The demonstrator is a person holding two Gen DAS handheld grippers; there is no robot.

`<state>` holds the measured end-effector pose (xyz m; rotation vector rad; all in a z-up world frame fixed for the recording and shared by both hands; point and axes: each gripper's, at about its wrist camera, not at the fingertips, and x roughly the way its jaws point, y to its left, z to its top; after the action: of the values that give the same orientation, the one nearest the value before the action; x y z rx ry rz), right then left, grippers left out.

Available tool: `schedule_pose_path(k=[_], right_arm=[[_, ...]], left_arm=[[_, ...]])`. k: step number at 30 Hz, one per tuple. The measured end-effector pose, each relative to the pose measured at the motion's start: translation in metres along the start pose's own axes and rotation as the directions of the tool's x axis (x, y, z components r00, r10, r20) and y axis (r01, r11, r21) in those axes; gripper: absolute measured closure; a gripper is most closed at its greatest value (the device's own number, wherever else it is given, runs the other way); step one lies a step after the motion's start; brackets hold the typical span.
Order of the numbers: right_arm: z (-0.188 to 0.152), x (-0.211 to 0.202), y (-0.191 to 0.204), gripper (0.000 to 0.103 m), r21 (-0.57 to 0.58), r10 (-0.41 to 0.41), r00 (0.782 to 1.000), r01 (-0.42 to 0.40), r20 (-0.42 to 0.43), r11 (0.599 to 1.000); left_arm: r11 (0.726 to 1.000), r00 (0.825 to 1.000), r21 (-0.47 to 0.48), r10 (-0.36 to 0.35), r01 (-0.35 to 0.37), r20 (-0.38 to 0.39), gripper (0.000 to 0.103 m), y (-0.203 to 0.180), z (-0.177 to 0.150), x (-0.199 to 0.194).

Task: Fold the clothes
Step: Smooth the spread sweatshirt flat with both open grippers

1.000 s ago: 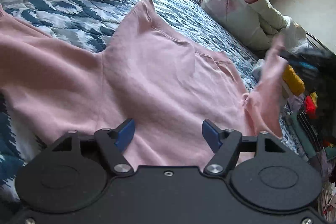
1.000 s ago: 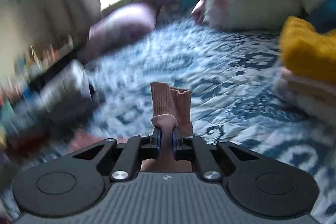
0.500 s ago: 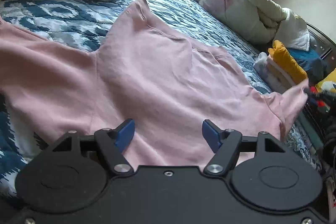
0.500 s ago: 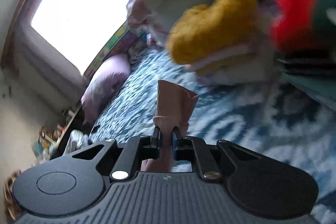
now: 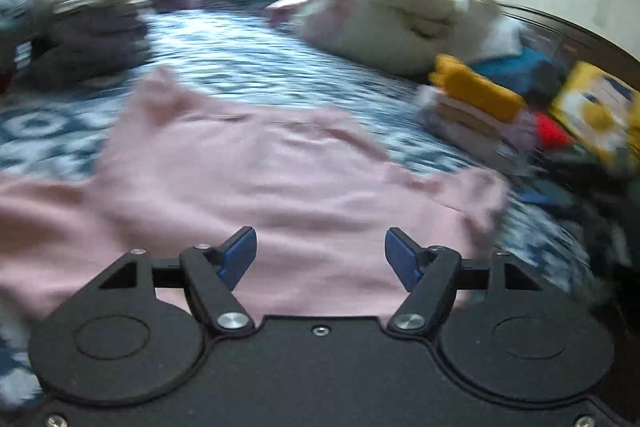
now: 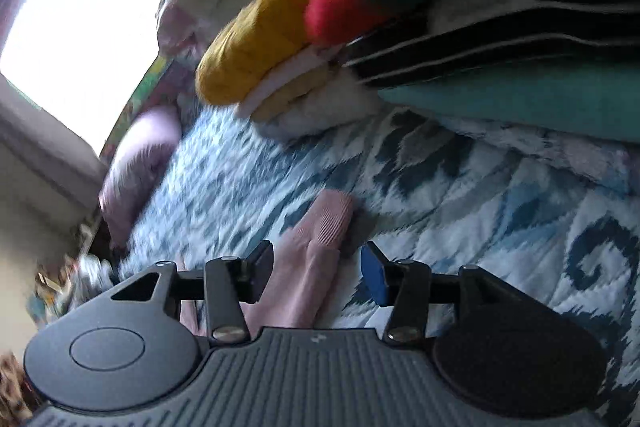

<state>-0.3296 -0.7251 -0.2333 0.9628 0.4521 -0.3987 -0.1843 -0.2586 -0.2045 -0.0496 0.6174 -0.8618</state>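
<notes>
A blue-patterned bed [image 5: 248, 55] was seen carrying a pink sweatshirt [image 5: 256, 187], spread flat. Its sleeve cuff [image 6: 332, 223] lay just ahead of the right gripper [image 6: 316, 269], long axis running away. Both the right and left gripper [image 5: 320, 253] were wide apart, holding nothing.

Pink sweatshirt [image 5: 256, 183] on a blue-and-white patterned bedspread [image 6: 500, 227].

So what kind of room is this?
Most likely a bedroom: a patterned bedspread covers a bed, pillows lie near the window, and folded clothes are stacked beside a pink sweatshirt.
</notes>
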Motion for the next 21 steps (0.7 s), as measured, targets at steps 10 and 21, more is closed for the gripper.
schedule_pose_path(k=[10,21], right_arm=[[-0.031,0.030,0.050,0.099,-0.248,-0.194,0.977,0.166,-0.093,0.954],[-0.014,-0.007,0.028,0.087,-0.231,-0.208,0.976,0.190,-0.058,0.954]], left_arm=[[0.974,0.988,0.214,-0.036,0.069,-0.153,0.035,-0.055,-0.026,0.034],[0.952,0.980,0.299,0.001,0.059,-0.198,0.035,-0.060,-0.035,0.029]])
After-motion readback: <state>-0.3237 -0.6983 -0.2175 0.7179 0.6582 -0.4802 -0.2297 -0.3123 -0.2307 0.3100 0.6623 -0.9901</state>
